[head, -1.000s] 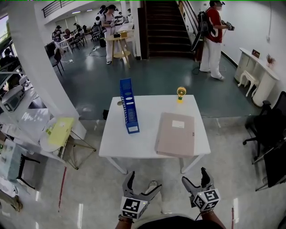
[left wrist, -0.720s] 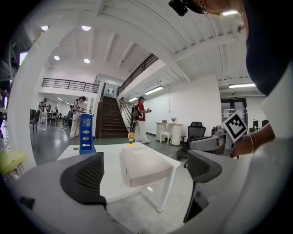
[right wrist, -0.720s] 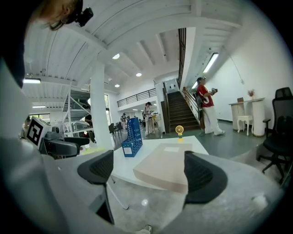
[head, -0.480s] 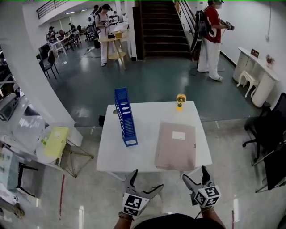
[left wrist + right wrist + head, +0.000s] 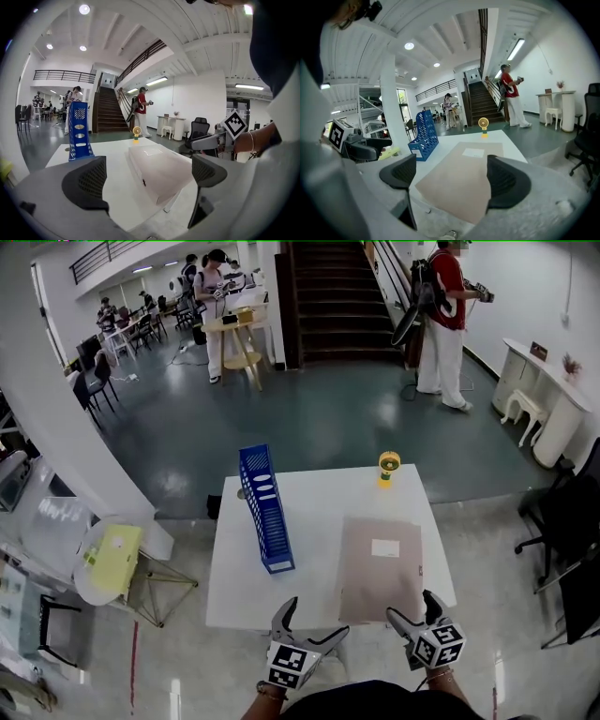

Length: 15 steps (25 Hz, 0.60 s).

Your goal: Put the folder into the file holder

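A pale pink folder lies flat on the right half of the white table, its near edge hanging over the front edge. It also shows as the folder and the folder. A blue file holder stands upright on the table's left part, seen too as the holder and the holder. My left gripper is open just in front of the table's near edge. My right gripper is open at the folder's near right corner, nothing between its jaws.
A small yellow fan stands at the table's far right edge. Left of the table are a white pillar and a round side table with yellow sheets. A black office chair is at the right. People stand far behind near the stairs.
The view has come closer to the table. Both grippers have moved forward, from well short of the table up to its front edge; both stay open.
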Available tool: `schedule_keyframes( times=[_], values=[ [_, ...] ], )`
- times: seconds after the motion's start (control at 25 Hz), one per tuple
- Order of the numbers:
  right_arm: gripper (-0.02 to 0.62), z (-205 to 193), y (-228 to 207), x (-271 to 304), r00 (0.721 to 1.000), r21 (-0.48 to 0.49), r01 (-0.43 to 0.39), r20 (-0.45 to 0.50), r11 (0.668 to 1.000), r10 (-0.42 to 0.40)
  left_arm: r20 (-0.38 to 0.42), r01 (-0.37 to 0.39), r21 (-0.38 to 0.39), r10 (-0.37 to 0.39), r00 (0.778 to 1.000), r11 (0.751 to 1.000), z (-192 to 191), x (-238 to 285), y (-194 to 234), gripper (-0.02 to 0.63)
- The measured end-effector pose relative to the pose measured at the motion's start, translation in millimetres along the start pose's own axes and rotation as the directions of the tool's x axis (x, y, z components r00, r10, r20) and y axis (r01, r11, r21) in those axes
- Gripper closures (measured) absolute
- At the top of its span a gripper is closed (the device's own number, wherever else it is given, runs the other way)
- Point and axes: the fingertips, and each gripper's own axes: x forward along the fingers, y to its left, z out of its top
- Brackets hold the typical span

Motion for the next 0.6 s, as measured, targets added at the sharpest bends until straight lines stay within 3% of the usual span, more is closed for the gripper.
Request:
schedule_keyframes(
  times=[0.4, 0.6],
  values=[
    [0.129, 6, -29, 46, 0.999, -0.018, 0.030, -0.041, 0.999, -0.030, -0.043, 0.028, -0.014, -0.028, 0.999, 1.000, -8, 45, 38, 0.048],
    [0.129, 6, -61, 49, 0.996, 0.048, 0.077, -0.043, 0.996, -0.075, -0.067, 0.097, -0.082, -0.103, 0.992, 0.992, -14, 70, 34, 0.048]
  ],
)
